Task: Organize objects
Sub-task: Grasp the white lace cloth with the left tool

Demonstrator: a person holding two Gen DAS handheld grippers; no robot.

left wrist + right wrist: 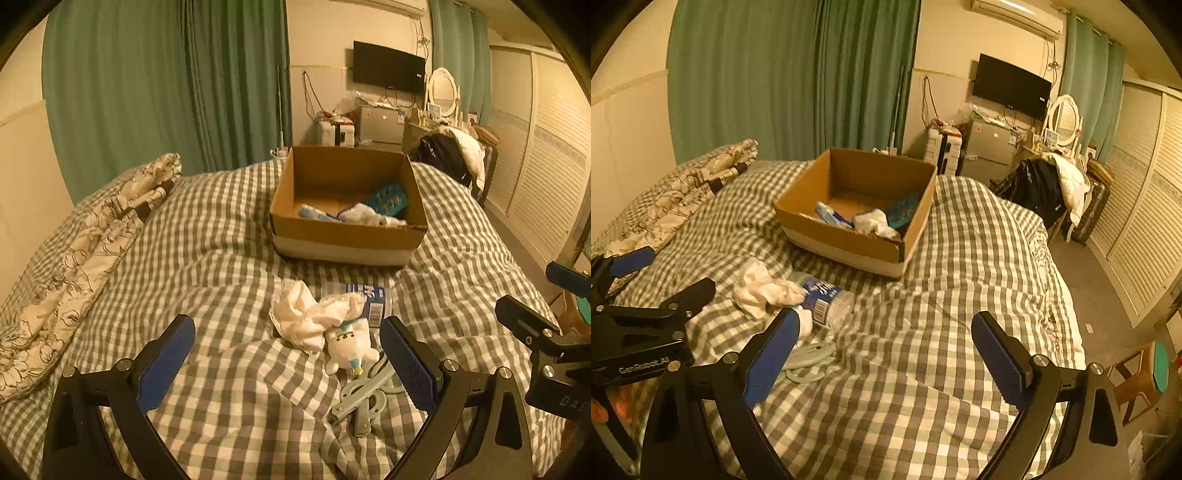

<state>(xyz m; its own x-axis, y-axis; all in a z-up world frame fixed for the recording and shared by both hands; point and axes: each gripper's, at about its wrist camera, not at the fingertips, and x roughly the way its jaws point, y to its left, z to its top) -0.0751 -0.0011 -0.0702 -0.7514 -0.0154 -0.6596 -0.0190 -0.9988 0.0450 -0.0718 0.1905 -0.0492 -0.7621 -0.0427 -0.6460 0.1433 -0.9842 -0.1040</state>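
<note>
Both tongs, left [287,354] and right [885,350], gape wide and empty above the checked bed [207,236], where a crumpled white cloth [310,314], a small white plush toy [349,347] and a clear plastic bottle [827,299] lie touching, near the open brown cardboard box [347,236].

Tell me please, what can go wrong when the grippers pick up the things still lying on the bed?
The white cloth lies over the plastic bottle and touches the plush toy, so one grasp may drag its neighbours. The scissors lie flat in soft bedding folds and could slip from the fingers.
</note>
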